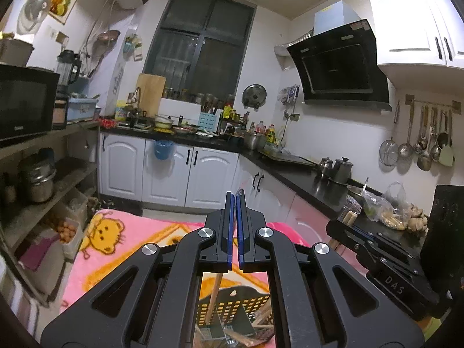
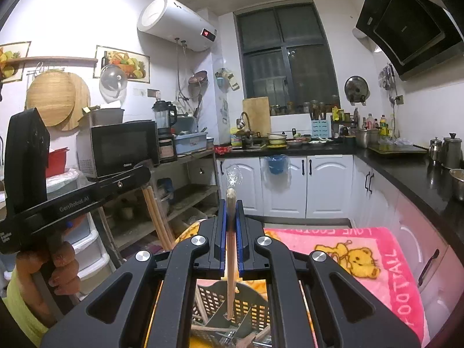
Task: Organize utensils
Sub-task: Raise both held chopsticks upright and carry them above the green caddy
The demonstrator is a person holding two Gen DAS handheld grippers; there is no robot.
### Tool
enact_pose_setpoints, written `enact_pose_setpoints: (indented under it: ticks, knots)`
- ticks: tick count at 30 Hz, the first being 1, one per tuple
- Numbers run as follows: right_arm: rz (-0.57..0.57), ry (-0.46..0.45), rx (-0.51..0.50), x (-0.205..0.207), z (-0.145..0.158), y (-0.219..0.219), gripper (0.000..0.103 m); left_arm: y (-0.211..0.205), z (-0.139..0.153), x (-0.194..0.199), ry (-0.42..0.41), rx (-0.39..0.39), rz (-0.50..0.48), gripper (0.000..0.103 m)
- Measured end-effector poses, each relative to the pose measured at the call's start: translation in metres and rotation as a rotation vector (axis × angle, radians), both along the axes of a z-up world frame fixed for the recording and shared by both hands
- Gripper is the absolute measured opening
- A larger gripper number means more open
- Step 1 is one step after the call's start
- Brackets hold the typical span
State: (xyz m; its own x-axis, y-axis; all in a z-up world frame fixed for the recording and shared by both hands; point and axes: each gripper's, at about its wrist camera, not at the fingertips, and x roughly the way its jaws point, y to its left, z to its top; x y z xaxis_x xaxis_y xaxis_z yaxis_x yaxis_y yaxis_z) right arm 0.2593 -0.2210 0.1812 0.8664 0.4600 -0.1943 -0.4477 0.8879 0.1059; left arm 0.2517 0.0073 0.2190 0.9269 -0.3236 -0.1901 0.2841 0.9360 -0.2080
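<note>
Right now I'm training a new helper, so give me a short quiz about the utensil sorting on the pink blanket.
1. True or false: the right gripper is wide open and empty.
2. The dark perforated plastic basket sits on: A) the black counter, B) the pink cartoon-bear blanket, C) the wooden shelf?
3. What hangs over that basket?
Key: 1 false; 2 B; 3 the slim wooden stick with a clear plastic tip, clamped in the right gripper.

A fluffy pink blanket [image 2: 385,249] bears yellow cartoon bears; the perforated plastic utensil basket [image 2: 216,298] is dark grey.
</note>
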Motion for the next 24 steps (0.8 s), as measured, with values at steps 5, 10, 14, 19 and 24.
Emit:
enact_pose_setpoints:
  ticks: [5, 10, 14, 19, 24]
  knots:
    - [-0.005, 0.022, -0.018, 0.008, -0.01, 0.008, 0.006, 0.002, -0.01, 0.011, 0.028, -0.017, 0.007, 0.001]
    - [-0.009, 0.052, -0.042, 0.016, -0.024, 0.016, 0.006, 0.003, -0.023, 0.02, 0.056, -0.021, 0.005, 0.001]
    - [-0.01, 0.071, -0.051, 0.021, -0.033, 0.02, 0.006, 0.002, -0.036, 0.025, 0.077, -0.019, 0.002, 0.001]
    - [-0.015, 0.084, -0.075, 0.024, -0.045, 0.026, 0.006, 0.001, -0.05, 0.033, 0.114, -0.004, -0.008, 0.001]
    - [-0.012, 0.115, -0.091, 0.028, -0.058, 0.03, 0.006, -0.002, -0.065, 0.039, 0.147, 0.012, -0.018, 0.001]
